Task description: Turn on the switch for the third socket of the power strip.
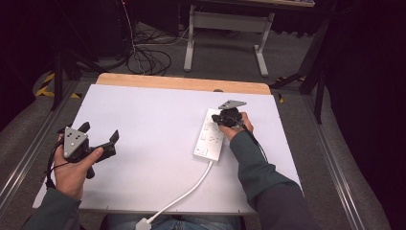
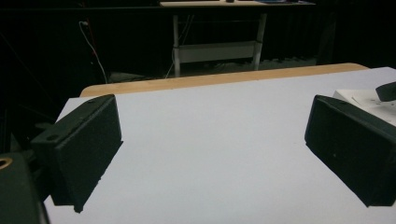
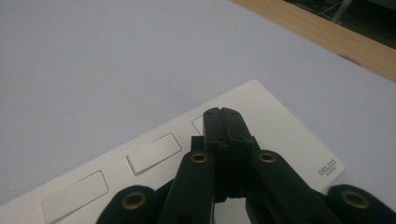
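A white power strip (image 1: 209,136) lies on the white table top (image 1: 153,120), right of centre, with its white cable (image 1: 191,189) running to the near edge. My right gripper (image 1: 221,118) is shut, with nothing between its jaws. In the right gripper view its closed tips (image 3: 222,112) sit over one rocker switch near the strip's (image 3: 280,126) far end, partly covering it; two more switches (image 3: 154,153) lie beside it. Whether the tips touch the switch I cannot tell. My left gripper (image 1: 100,132) is held at the table's left, open and empty (image 2: 215,144).
The table's wooden far edge (image 1: 182,82) shows beyond the white top. Behind it stand a desk frame (image 1: 225,28) and loose cables (image 1: 148,60) on the floor. The strip's plug (image 1: 142,224) hangs off the near edge by the person's lap.
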{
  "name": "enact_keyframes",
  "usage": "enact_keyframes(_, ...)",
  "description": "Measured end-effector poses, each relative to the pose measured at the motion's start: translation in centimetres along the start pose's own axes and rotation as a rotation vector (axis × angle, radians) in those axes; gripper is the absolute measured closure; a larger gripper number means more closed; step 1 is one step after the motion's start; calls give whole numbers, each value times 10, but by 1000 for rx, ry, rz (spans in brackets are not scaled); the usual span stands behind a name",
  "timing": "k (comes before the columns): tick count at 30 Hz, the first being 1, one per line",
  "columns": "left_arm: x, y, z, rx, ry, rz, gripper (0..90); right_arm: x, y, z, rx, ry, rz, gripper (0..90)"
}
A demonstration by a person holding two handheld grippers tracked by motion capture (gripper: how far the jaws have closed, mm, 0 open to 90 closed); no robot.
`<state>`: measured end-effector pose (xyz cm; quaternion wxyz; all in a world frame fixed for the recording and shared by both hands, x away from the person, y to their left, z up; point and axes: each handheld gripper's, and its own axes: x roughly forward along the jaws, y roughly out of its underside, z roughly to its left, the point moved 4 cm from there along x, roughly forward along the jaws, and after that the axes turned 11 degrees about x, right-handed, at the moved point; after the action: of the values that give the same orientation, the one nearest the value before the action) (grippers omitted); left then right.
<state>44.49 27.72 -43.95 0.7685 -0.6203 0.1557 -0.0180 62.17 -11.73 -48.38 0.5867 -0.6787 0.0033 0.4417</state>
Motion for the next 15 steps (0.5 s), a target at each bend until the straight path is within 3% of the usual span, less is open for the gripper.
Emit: enact_keyframes(15,7,-2,-5,6,23,0,44,-21,5,-7,24,5,-21,900)
